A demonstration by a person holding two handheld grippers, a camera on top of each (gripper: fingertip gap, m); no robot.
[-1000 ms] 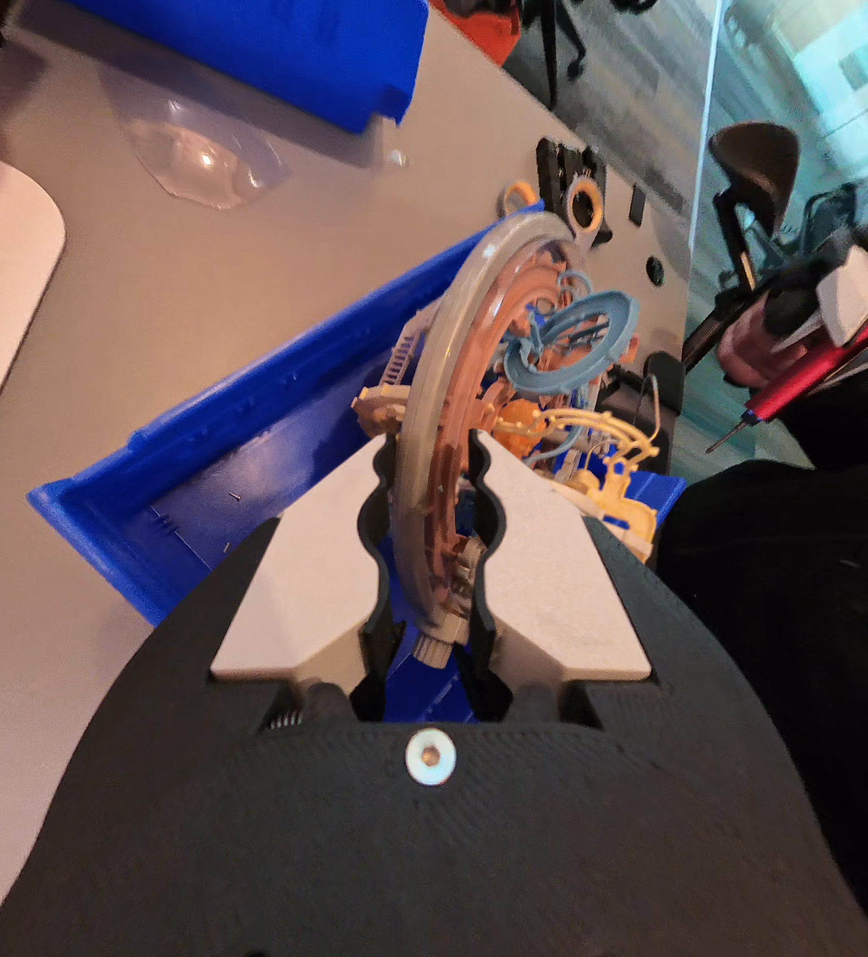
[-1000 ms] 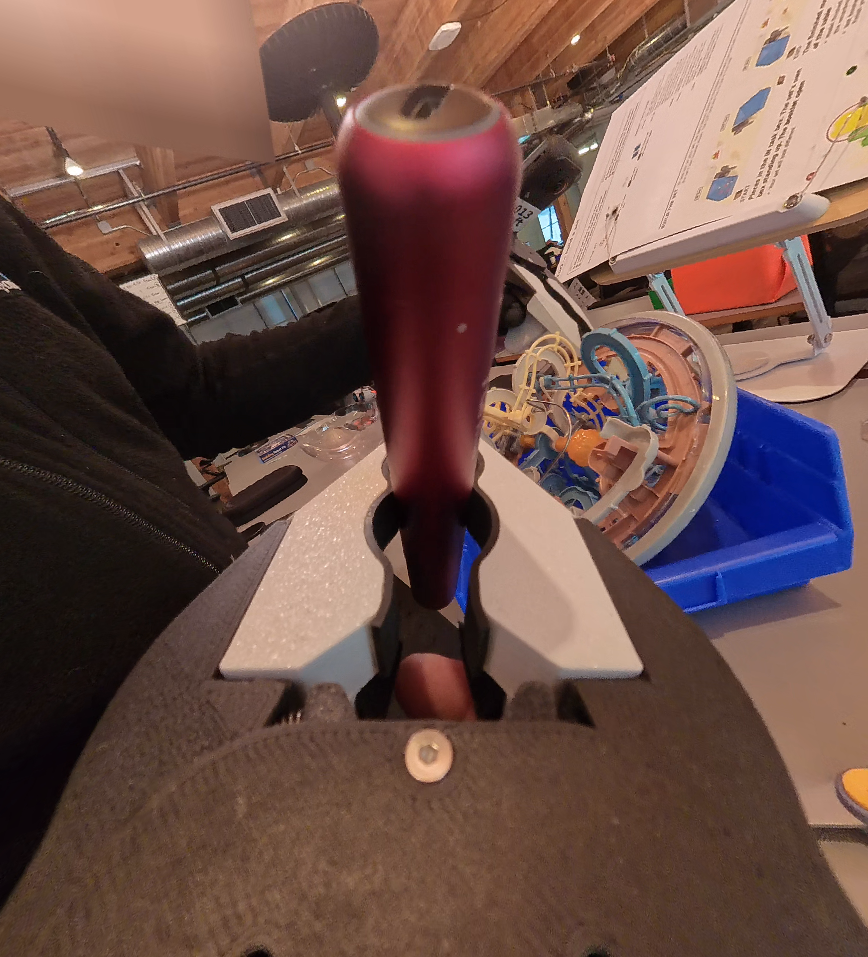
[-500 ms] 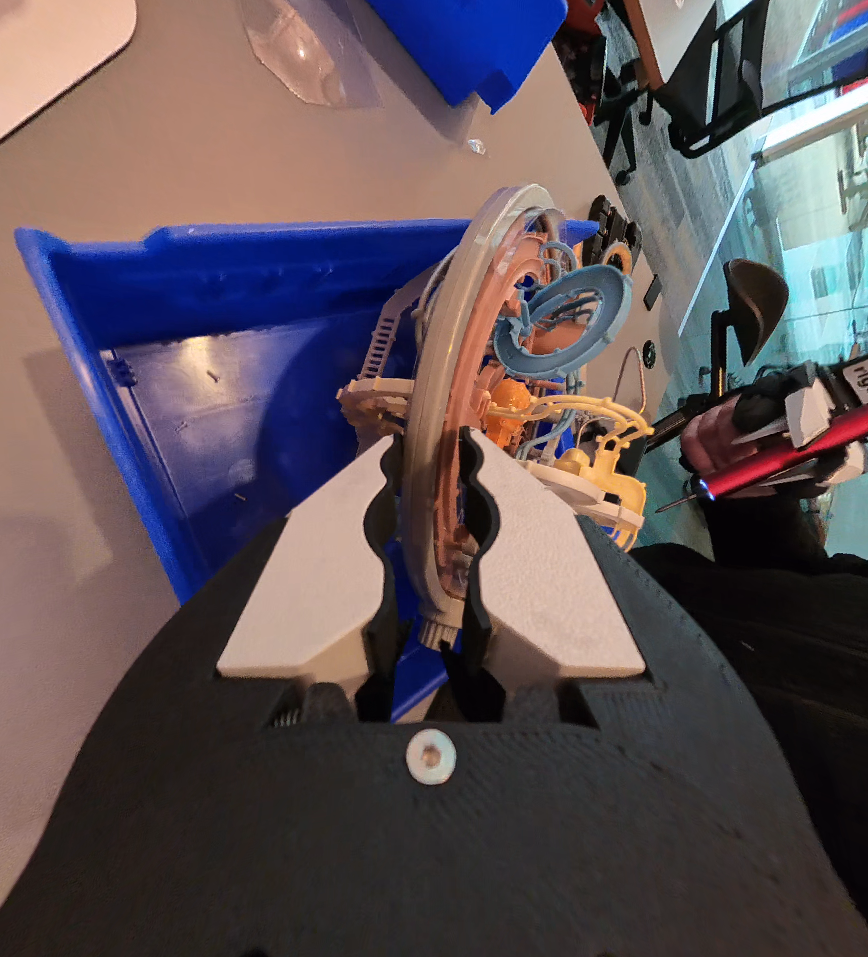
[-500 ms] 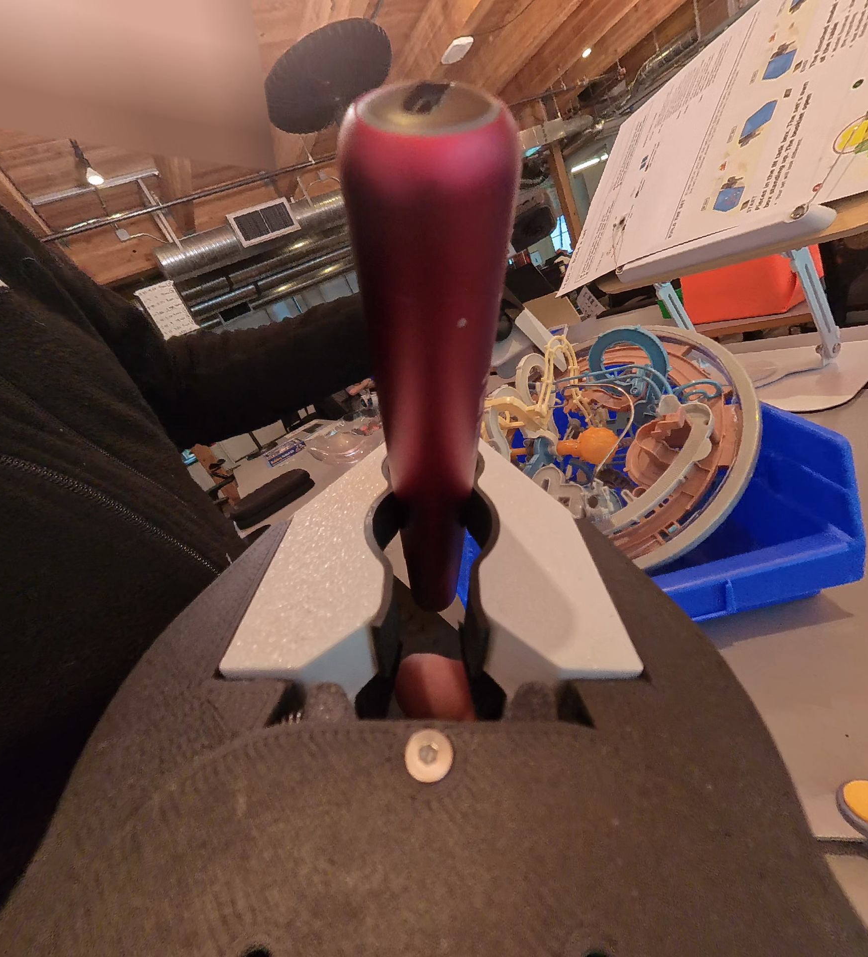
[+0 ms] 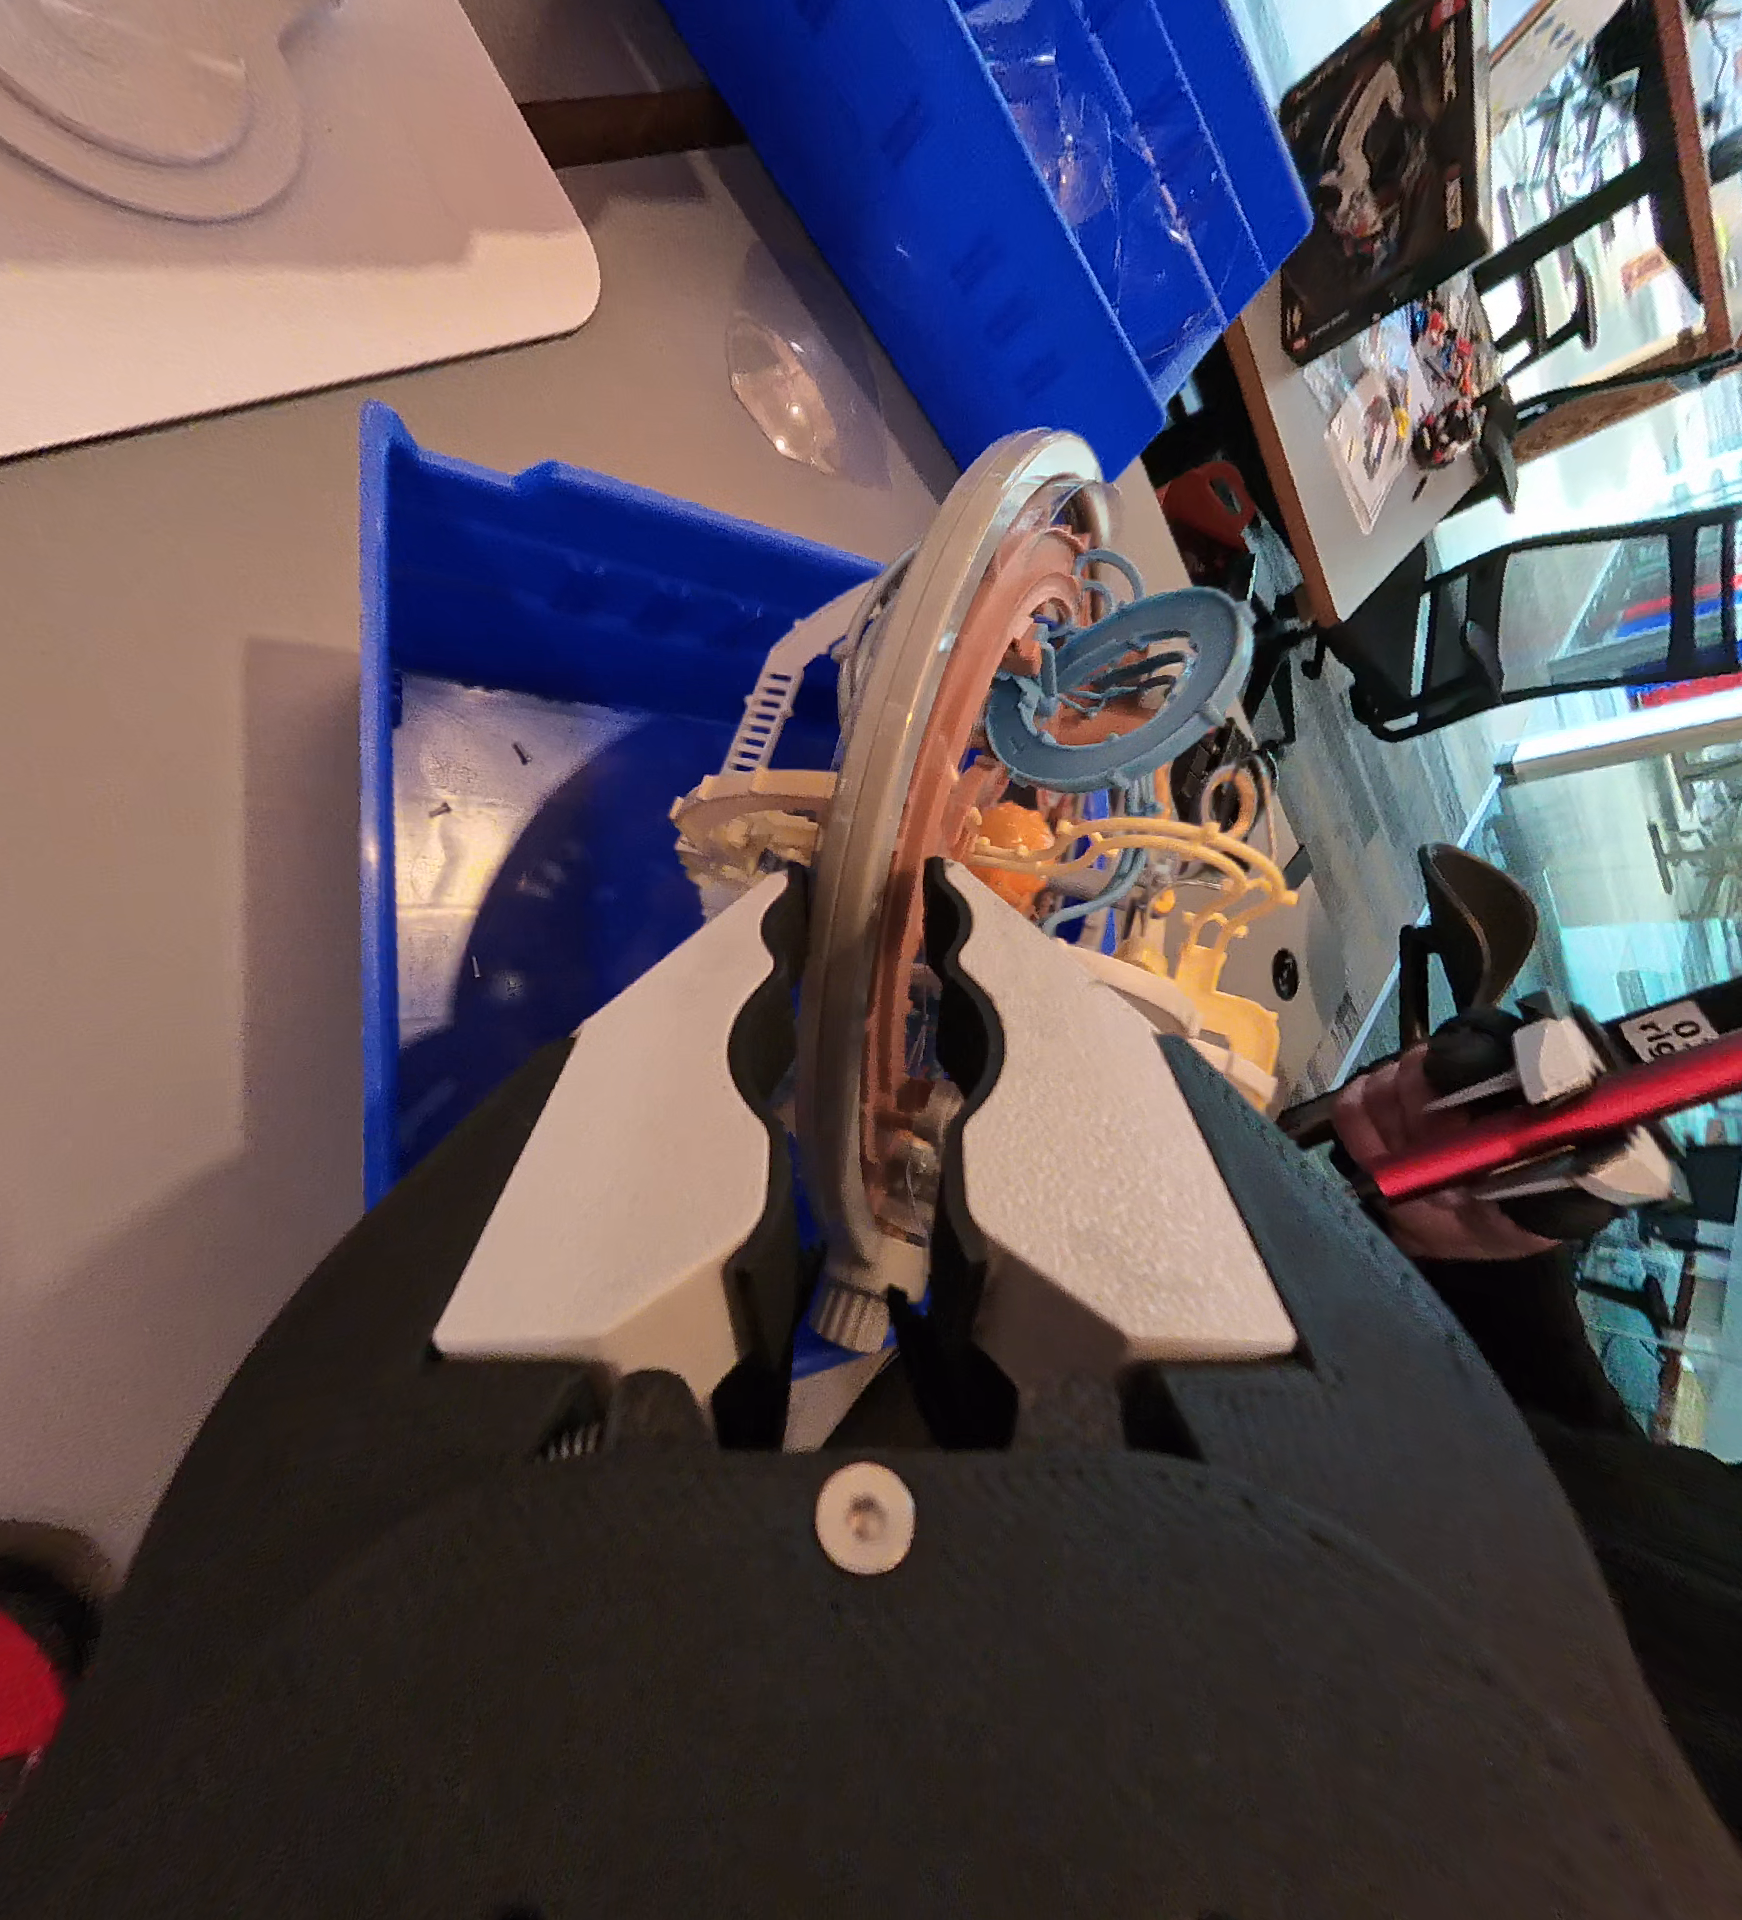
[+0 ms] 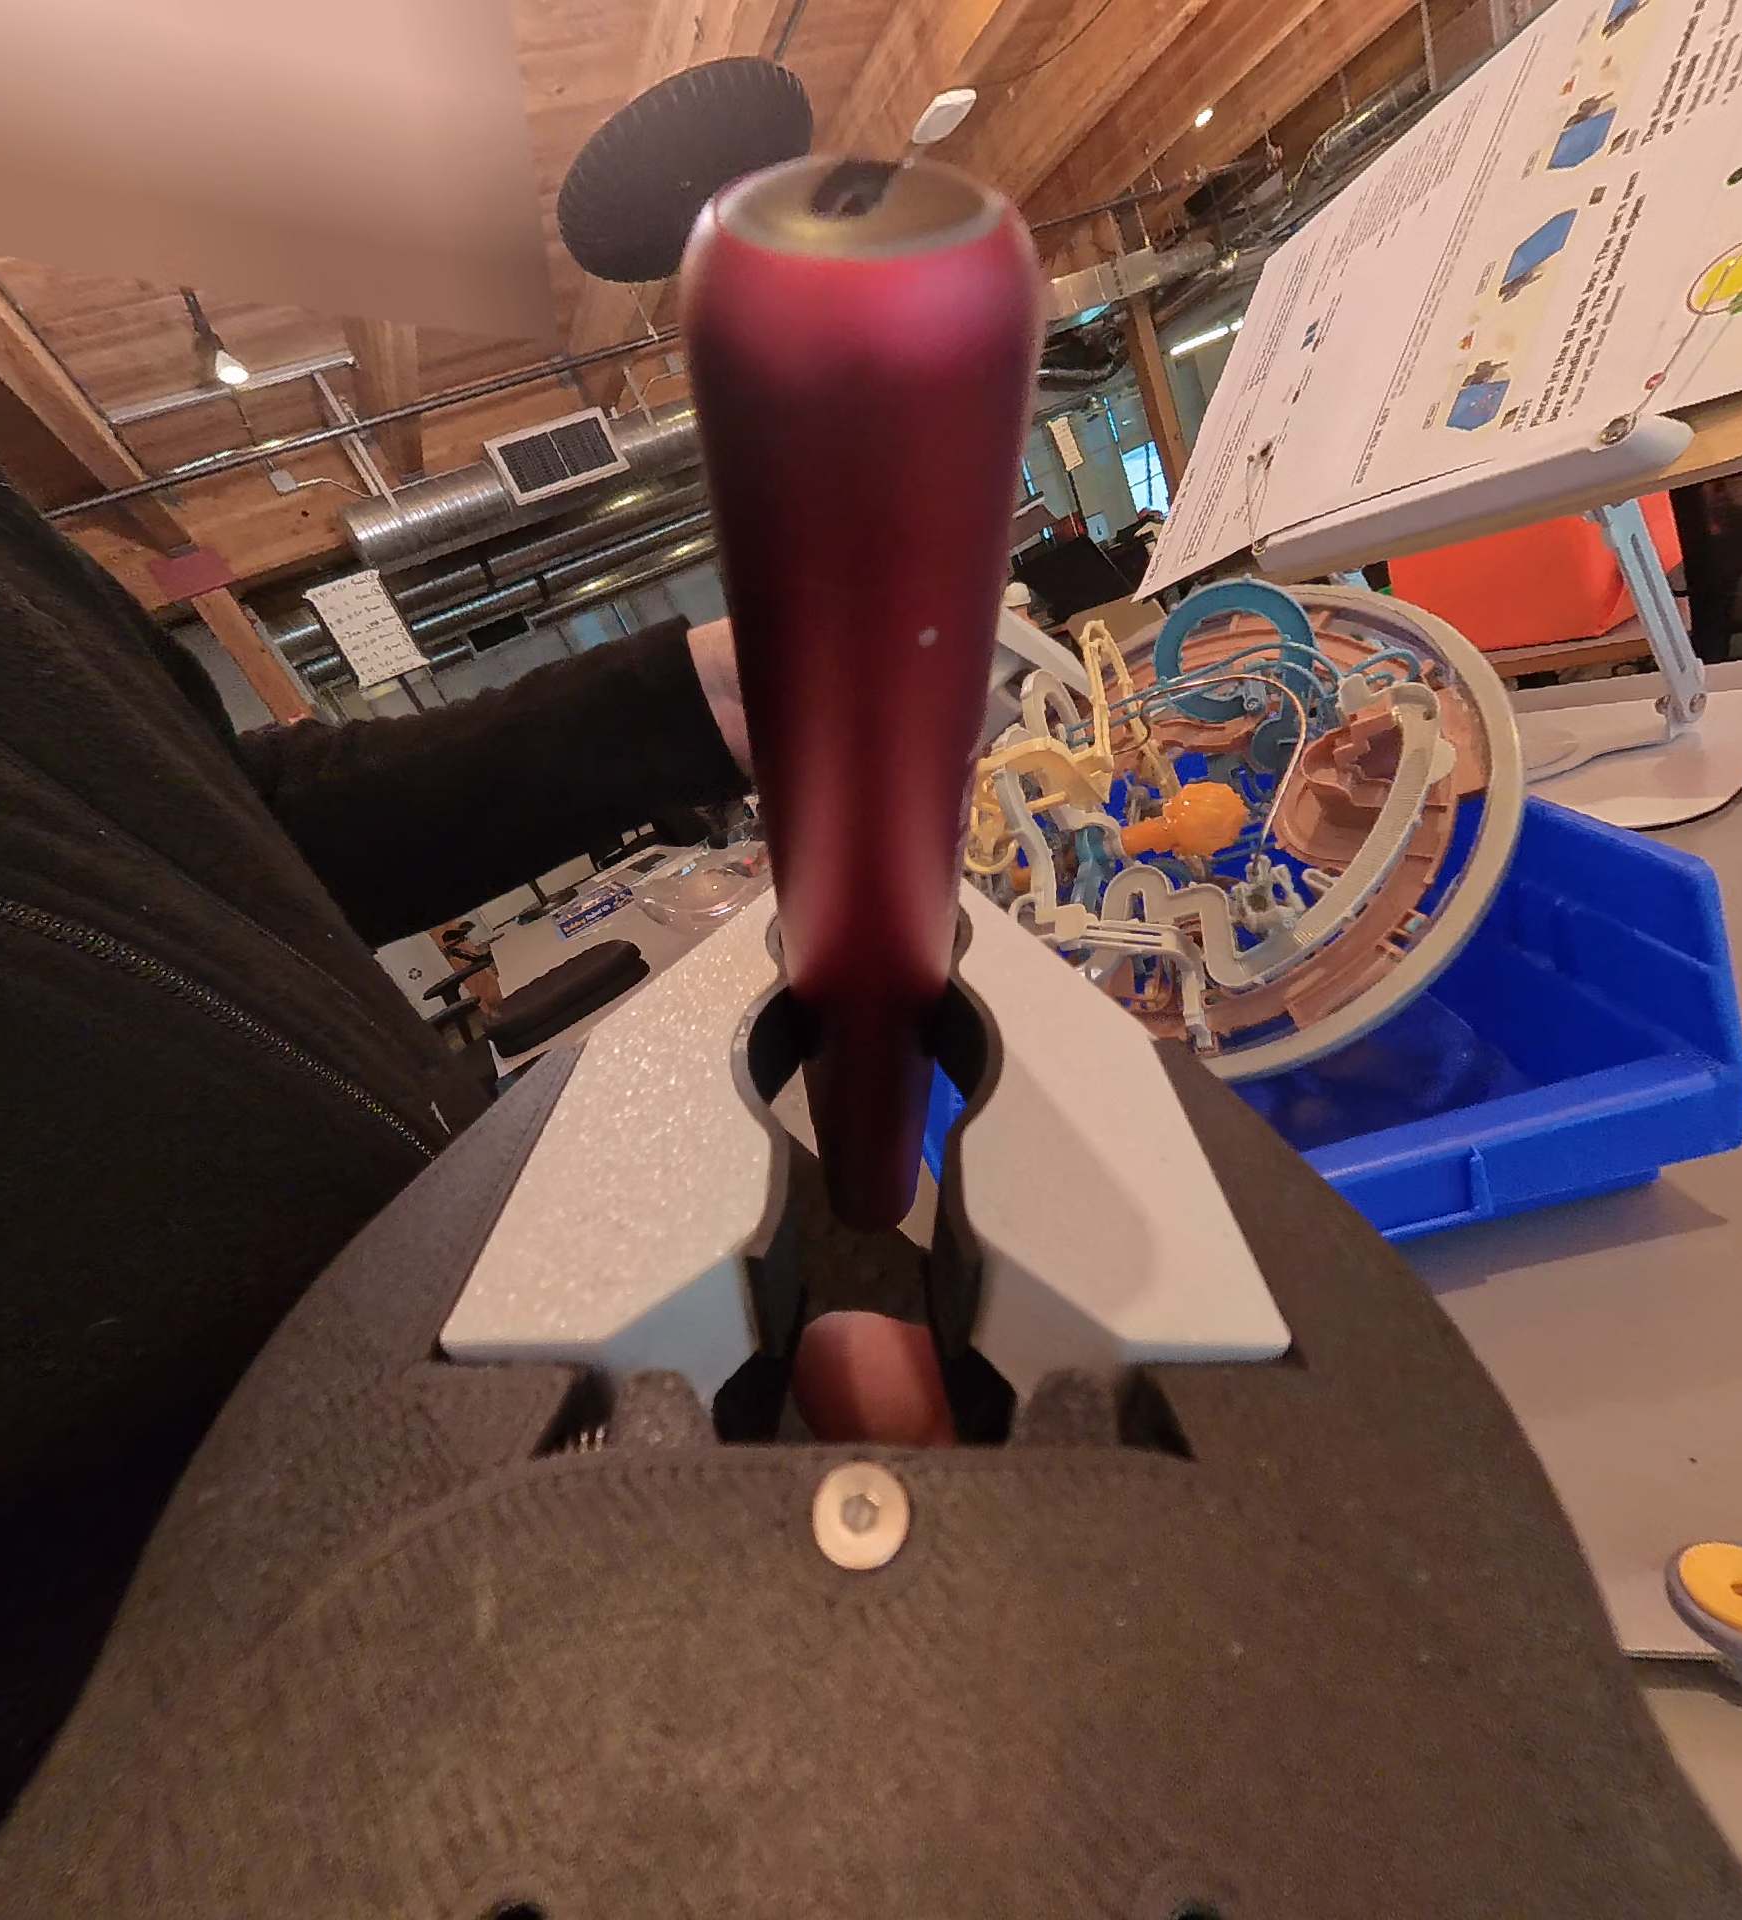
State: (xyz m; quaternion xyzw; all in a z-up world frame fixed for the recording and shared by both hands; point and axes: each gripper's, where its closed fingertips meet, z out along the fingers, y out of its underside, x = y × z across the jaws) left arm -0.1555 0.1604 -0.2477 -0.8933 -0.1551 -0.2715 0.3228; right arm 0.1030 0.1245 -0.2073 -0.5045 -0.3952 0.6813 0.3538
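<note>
Left gripper (image 5: 862,1039): jaws squeezed on the grey rim of the round plastic maze toy with coloured tracks (image 5: 882,831), held on edge over the blue plastic bin (image 5: 451,727).
Right gripper (image 6: 862,1039): jaws clamped on the dark red metal screwdriver (image 6: 851,644), beside the bin.

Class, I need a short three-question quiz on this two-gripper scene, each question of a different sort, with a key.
1. True or false: the left gripper is shut on the grey rim of the marble-maze toy.
2. The right gripper holds: A) a pen B) a red screwdriver C) nothing.
3. Fill in: the toy hangs over a ____ bin.

Key: 1 true; 2 B; 3 blue.
</note>
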